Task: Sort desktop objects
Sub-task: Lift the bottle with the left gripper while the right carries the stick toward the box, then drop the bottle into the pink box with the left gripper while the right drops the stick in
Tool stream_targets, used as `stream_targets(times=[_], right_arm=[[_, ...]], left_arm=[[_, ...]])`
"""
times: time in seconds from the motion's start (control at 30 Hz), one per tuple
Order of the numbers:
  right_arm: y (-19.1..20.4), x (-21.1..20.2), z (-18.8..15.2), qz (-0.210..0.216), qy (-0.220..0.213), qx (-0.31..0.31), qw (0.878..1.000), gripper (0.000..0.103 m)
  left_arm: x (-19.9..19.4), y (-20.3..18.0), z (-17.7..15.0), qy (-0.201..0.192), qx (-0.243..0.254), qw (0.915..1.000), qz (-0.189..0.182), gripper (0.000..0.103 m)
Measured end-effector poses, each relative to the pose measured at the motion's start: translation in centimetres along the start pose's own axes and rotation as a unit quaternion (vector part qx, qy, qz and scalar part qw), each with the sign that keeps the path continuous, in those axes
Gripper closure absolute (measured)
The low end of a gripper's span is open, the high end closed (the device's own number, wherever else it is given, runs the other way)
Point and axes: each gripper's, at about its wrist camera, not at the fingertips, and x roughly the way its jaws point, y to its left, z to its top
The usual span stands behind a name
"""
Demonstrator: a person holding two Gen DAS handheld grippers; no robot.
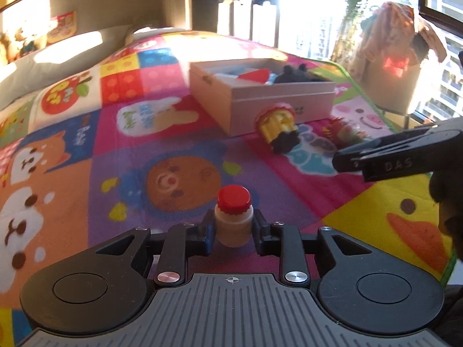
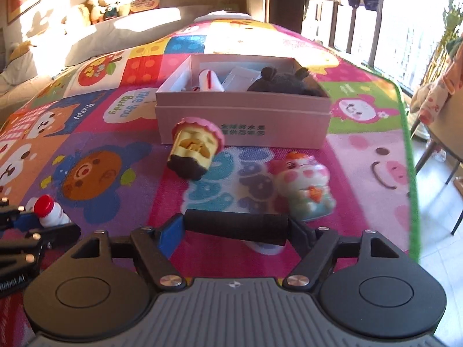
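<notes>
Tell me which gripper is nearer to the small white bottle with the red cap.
Left. The left gripper is shut on the bottle; the right gripper, holding a black cylinder, is off to its right.

Left tool (image 1: 233, 230) clamped on small white bottle (image 1: 233, 227) with red cap, upright. Pink box (image 1: 260, 98) at 12 o'clock on cartoon play mat (image 1: 115, 150); yellow toy (image 1: 277, 130) tipped against its front. Right tool (image 1: 347, 163) enters at 3 o'clock.
</notes>
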Motion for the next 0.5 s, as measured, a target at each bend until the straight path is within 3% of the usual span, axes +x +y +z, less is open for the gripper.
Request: stream_targets(times=[0.17,0.3,0.4,0.5], right_arm=[[-3.5,-4.5,2.9,-0.008,-0.066,0.004,0.998,0.027],[-5.8,-7.3,9.0,-0.009,-0.145,0.008,0.989,0.027],[-7.1,-7.0,14.5,0.013,-0.173,0.025,0.985,0.027],[-7.5,-4.0,19.7,0.032,-0.164,0.044,0.985,0.027]], left_arm=[[-0.6,-1.0,6.5,-0.074,0.049,0.9958,-0.021,0.074],[0.7,-1.6,12.2,-0.135,0.076,0.9877,-0.022,0.074],[2.2,-1.2,15.3,-0.155,0.071,0.9853,-0.015,0.074],[3.8,-0.1,17.0,-0.152,0.060,0.9866,-0.011,0.074]])
